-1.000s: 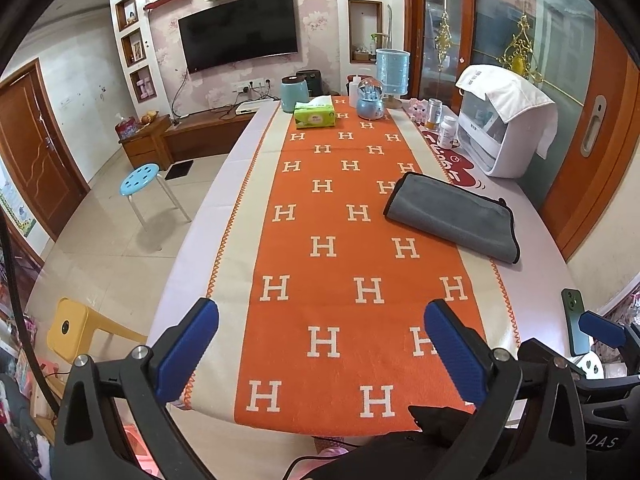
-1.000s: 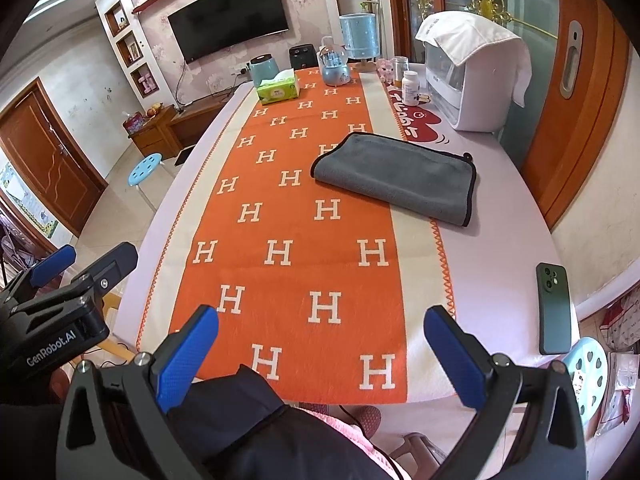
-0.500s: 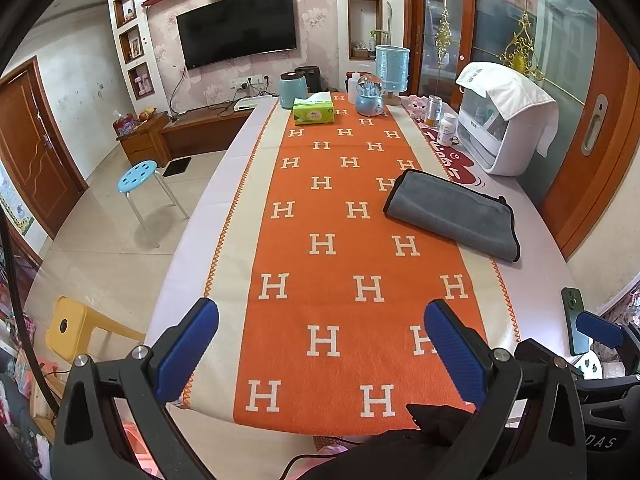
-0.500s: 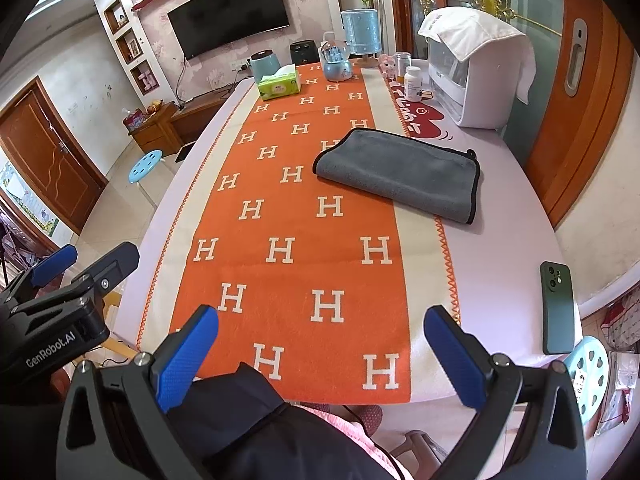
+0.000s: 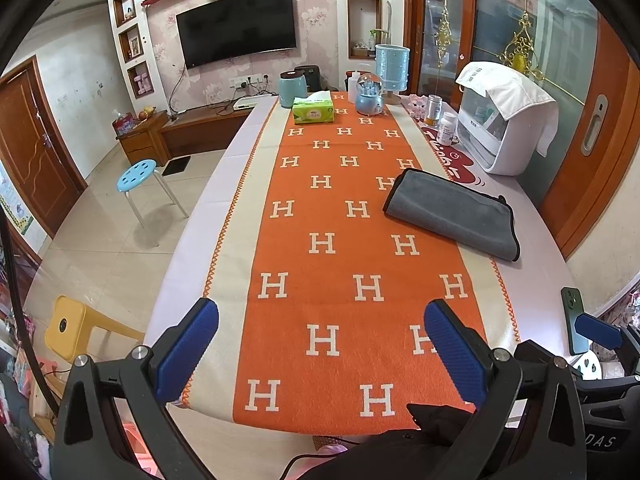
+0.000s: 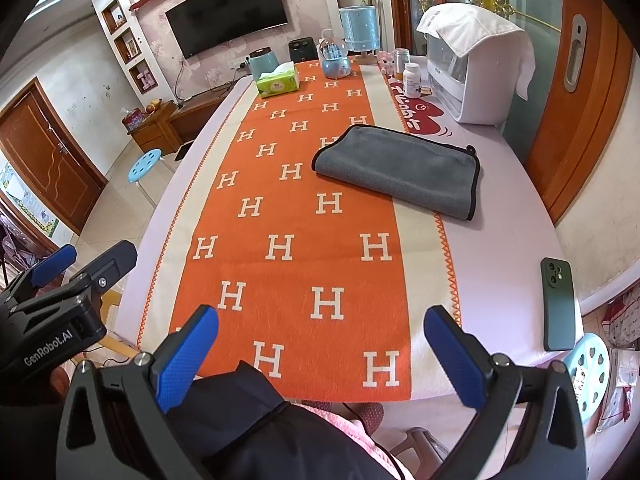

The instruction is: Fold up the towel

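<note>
The grey towel (image 5: 452, 212) (image 6: 396, 168) is lying folded into a long rectangle on the right side of the tabletop (image 5: 536, 280) (image 6: 504, 216), its left end overlapping the orange H-patterned table runner (image 5: 340, 264) (image 6: 296, 240) and its right end, edged with black trim, resting on the pale cloth beyond the runner's border. Just behind the towel a red cartoon mat (image 5: 456, 156) (image 6: 420, 116) is showing, and on it a white pill bottle (image 5: 446, 128) (image 6: 412, 80) is standing beside a white appliance (image 5: 500, 136) (image 6: 468, 80) draped with a white cloth. At the far end of the tabletop a green tissue box (image 5: 313, 110) (image 6: 279, 82) is sitting on the runner, with a light-blue jar (image 5: 292, 89) (image 6: 263, 63) behind it and a snow globe (image 5: 370, 98) (image 6: 336, 62) to its right. A dark green phone (image 5: 574, 320) (image 6: 559, 304) is lying flat near the right front edge of the tabletop, well apart from the towel. The left gripper (image 5: 320, 354) is hovering over the near end of the runner with its blue-padded fingers spread wide and nothing between them. The right gripper (image 6: 320, 354) is likewise hovering above the near edge of the tabletop, fingers spread wide and holding nothing. Both grippers are well short of the towel. On the floor to the left a blue stool (image 5: 138, 176) (image 6: 146, 166) is standing, and a television (image 5: 238, 26) (image 6: 226, 16) is hanging on the far wall.
</note>
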A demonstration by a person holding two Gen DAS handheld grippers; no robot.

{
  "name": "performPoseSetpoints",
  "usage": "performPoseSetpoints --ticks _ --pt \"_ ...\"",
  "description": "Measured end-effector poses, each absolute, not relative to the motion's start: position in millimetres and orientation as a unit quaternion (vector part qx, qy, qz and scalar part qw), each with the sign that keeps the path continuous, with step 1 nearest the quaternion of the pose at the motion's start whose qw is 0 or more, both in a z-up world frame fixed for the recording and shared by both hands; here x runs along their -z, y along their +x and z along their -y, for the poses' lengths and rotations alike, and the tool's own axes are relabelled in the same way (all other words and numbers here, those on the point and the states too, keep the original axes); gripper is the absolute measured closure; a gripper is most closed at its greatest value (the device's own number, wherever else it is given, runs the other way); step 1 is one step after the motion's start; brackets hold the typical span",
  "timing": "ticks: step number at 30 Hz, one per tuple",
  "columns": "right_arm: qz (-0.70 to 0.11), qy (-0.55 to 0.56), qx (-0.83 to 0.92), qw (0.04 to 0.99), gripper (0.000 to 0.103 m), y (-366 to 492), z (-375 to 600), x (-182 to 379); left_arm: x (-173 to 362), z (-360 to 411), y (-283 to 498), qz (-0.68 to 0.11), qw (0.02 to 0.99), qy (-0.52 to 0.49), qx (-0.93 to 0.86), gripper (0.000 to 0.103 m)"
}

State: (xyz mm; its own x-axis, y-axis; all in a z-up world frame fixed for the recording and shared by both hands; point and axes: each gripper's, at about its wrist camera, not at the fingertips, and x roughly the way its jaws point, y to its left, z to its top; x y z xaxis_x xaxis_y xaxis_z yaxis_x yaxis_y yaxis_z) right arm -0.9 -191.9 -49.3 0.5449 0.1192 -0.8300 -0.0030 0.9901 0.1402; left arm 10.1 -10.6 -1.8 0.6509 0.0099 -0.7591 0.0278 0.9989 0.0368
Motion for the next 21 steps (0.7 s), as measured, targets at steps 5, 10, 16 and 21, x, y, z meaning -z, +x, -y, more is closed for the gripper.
performPoseSetpoints --ticks 5,10,16,21 --pt "-0.477 0.061 -0.035 0.876 0.000 -0.2 191.7 50.2 1.7 10.5 10.2 -0.418 0.908 0.022 0.005 0.001" --pt "-0.477 0.061 -0.035 0.876 0.000 0.4 191.7 50.1 2.1 10.5 10.6 -0.419 0.908 0.023 0.005 0.001" --pt "-0.478 0.061 -0.035 0.876 0.000 1.3 192.1 50.0 2.7 11.3 10.1 -0.419 0.908 0.022 0.005 0.001" --pt "-0.478 0.062 -0.035 0.876 0.000 2.3 192.6 49.5 2.7 11.5 10.4 -0.419 0.908 0.022 0.005 0.001"
